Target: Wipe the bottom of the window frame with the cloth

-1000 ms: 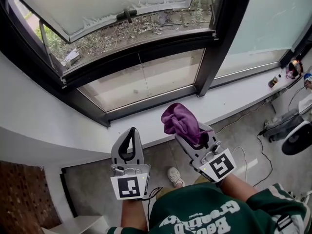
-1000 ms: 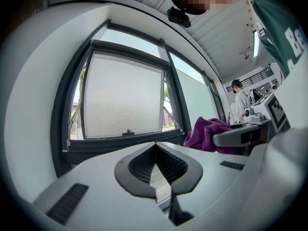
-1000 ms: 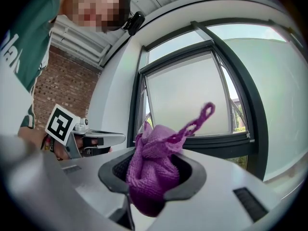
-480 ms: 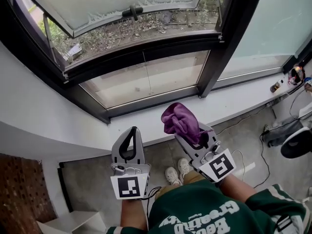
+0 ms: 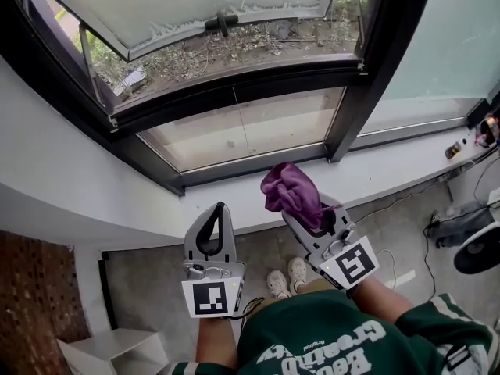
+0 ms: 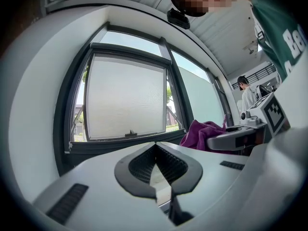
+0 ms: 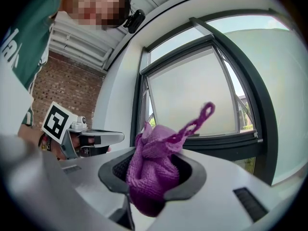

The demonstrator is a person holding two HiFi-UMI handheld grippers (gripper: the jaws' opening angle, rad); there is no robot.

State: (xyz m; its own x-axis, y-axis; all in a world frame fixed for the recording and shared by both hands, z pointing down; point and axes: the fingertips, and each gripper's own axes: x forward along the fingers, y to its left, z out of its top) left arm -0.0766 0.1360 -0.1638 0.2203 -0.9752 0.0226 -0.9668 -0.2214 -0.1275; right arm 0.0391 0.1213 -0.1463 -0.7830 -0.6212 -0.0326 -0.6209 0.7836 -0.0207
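Note:
A bunched purple cloth (image 5: 291,189) sits clamped in my right gripper (image 5: 312,209), which hangs above the white sill (image 5: 375,174). In the right gripper view the cloth (image 7: 151,170) fills the jaws, a loop of it sticking up. My left gripper (image 5: 212,223) is shut with nothing in it, held level beside the right one, short of the sill. Its tips (image 6: 156,170) meet in the left gripper view. The dark bottom rail of the window frame (image 5: 234,80) runs across above both grippers, under the tilted-open sash (image 5: 195,6).
A dark mullion (image 5: 375,61) stands to the right of the open window. Fixed glass (image 5: 242,127) lies below the rail. Small objects (image 5: 457,148) and cables sit at the sill's right end. A white step (image 5: 117,350) is at lower left. My shoes (image 5: 285,276) show on the grey floor.
The view has shifted slightly: the window and sill sit a bit lower and to the right in the picture. Both grippers hold the same pose, the cloth still clamped.

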